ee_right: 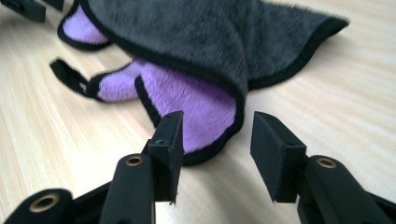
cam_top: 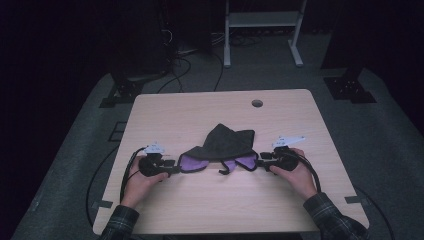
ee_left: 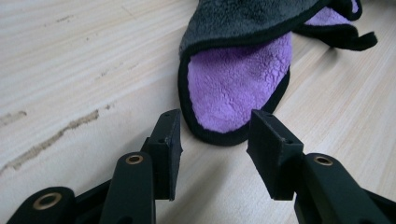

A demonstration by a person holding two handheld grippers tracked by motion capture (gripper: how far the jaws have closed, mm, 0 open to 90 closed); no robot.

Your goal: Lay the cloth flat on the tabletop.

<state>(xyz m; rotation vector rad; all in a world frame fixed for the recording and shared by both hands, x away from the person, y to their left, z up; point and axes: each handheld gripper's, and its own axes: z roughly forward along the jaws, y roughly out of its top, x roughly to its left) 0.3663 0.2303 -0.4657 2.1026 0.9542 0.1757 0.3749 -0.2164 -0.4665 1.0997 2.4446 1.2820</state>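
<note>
A crumpled cloth (cam_top: 224, 145), dark grey on one side and purple on the other with black edging, lies mid-table. My left gripper (cam_top: 172, 166) sits at its left corner, open; in the left gripper view the purple corner (ee_left: 233, 88) reaches just between the jaw tips of the left gripper (ee_left: 215, 140). My right gripper (cam_top: 258, 162) is at the cloth's right corner, open; in the right gripper view the right gripper (ee_right: 217, 140) has the purple corner (ee_right: 205, 116) lying partly between its jaws. A black loop (ee_right: 70, 74) sticks out from the cloth.
The light wooden table (cam_top: 200, 110) has a round cable hole (cam_top: 257, 103) near its far edge. Cables trail off the table's left side. A white frame (cam_top: 262, 30) and dark stands are on the floor beyond.
</note>
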